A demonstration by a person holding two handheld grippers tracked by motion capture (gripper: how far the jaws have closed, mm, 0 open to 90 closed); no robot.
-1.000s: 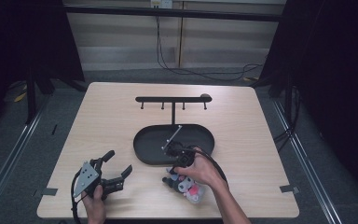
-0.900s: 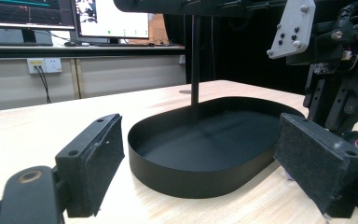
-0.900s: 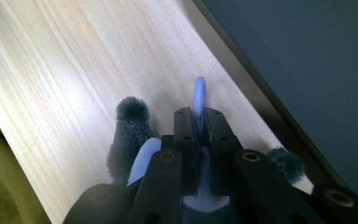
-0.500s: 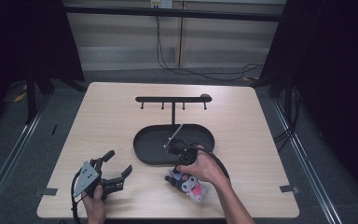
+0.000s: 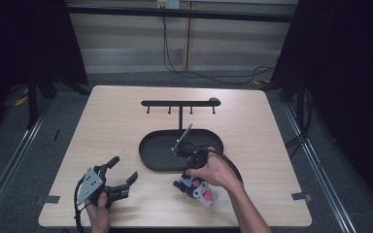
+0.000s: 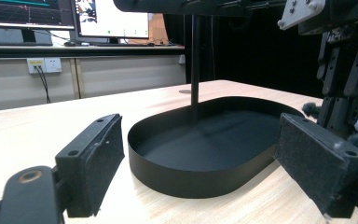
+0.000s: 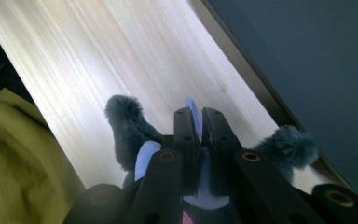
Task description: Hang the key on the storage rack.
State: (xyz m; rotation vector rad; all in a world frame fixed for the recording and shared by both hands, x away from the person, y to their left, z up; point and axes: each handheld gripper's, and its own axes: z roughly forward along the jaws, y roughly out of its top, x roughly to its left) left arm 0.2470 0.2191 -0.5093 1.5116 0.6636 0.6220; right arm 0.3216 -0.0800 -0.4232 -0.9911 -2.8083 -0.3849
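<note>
A small plush toy (image 5: 200, 190), dark grey with white and pink, lies on the wooden table just in front of a black oval tray (image 5: 159, 149). My right gripper (image 5: 187, 178) points down at the toy. In the right gripper view it (image 7: 196, 116) is shut on a thin pale blue tab (image 7: 192, 108) of the toy, with a fuzzy grey ear (image 7: 126, 127) on either side. My left gripper (image 5: 124, 168) rests near the table's front left, open and holding nothing. In its own view the wide-apart pads (image 6: 98, 158) frame the tray (image 6: 200, 182).
A black post (image 6: 195, 60) rises from the tray's back and carries a horizontal rail with hooks (image 5: 179, 103). The right gripper's body (image 6: 345, 70) stands close at the right of the left gripper view. A black cable (image 5: 233, 167) loops by the right hand.
The right hand has shifted slightly to the right with the plush toy held in its gripper. The left gripper has stayed in place and open.
</note>
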